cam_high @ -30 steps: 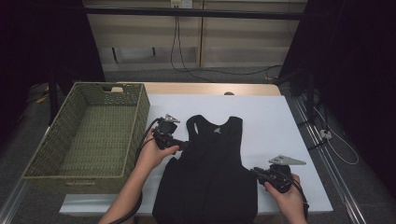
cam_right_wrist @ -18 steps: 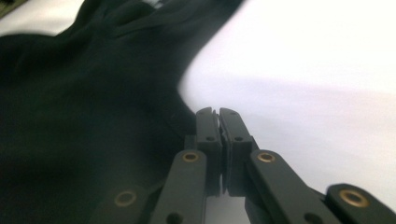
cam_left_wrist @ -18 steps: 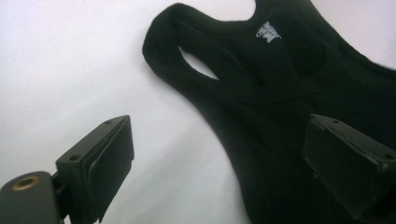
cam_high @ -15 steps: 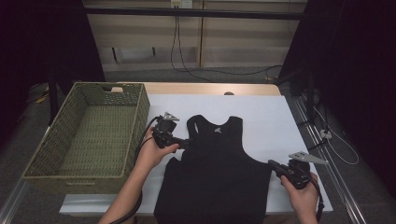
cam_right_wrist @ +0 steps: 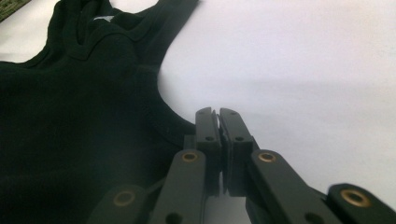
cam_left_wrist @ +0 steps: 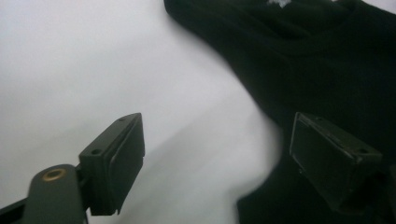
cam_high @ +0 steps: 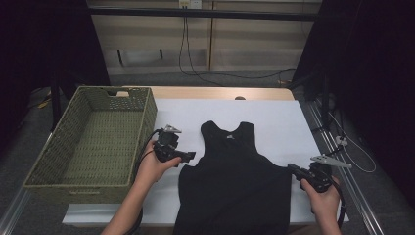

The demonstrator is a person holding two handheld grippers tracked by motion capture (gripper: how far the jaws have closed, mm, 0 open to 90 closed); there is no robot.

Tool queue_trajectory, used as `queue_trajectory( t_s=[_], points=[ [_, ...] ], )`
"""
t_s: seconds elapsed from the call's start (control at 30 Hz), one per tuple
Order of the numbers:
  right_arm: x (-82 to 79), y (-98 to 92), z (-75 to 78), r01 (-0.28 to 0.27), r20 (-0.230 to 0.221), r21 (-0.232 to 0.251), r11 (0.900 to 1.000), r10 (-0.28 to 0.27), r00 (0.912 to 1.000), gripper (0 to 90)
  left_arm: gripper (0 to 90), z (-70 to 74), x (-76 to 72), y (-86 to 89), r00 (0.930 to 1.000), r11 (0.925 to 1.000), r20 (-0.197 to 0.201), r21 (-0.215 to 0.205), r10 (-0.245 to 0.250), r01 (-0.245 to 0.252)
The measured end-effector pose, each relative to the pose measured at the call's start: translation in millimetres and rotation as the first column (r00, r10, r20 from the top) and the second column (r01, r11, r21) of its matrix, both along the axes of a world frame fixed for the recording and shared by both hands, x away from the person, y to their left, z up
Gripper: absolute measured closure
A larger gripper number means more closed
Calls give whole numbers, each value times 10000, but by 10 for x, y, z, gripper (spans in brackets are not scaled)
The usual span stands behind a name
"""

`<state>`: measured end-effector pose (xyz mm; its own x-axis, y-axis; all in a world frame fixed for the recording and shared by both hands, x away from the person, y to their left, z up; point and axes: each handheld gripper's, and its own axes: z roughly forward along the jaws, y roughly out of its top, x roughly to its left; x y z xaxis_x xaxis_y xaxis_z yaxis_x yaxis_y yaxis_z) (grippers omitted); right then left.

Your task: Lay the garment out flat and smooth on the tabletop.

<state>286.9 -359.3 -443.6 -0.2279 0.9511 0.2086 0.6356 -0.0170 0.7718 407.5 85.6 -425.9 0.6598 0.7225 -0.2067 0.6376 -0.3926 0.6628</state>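
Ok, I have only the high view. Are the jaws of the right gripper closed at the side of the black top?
Observer: Yes, the right gripper is fully shut at the armhole edge of the black top. I cannot tell whether cloth is pinched.
Operator: And the left one?
Observer: The left gripper is open. Its jaws have just been closing a little, and the top's edge lies between them, not pressed.
Operator: Where do its jaws stand?
Observer: One is over the white table, the other over the cloth.
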Motion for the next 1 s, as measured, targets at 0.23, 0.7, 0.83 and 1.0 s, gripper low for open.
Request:
queue_trajectory(
  t_s=[0.23, 0.7, 0.83, 1.0],
  points=[
    [-2, 65, 46, -151, 270, -323, 9994, 160, 9995, 873, 362, -66, -205, -27, 9985, 9988, -233, -29, -492, 492],
    [-159, 78, 33, -198, 256, -628, 9978, 214, 9994, 835, 691, -160, -260, -108, 9944, 9979, -917, 337, -519, 552],
    [-203, 84, 17, -180, 255, -678, 9975, 198, 9995, 842, 831, -171, -269, -143, 9894, 9980, -1313, 44, -617, 628],
    [-226, 40, 38, 65, 402, -586, 9983, -41, 9992, 882, 859, -121, -241, -160, 9953, 9995, -923, -125, -296, 286]
  ],
)
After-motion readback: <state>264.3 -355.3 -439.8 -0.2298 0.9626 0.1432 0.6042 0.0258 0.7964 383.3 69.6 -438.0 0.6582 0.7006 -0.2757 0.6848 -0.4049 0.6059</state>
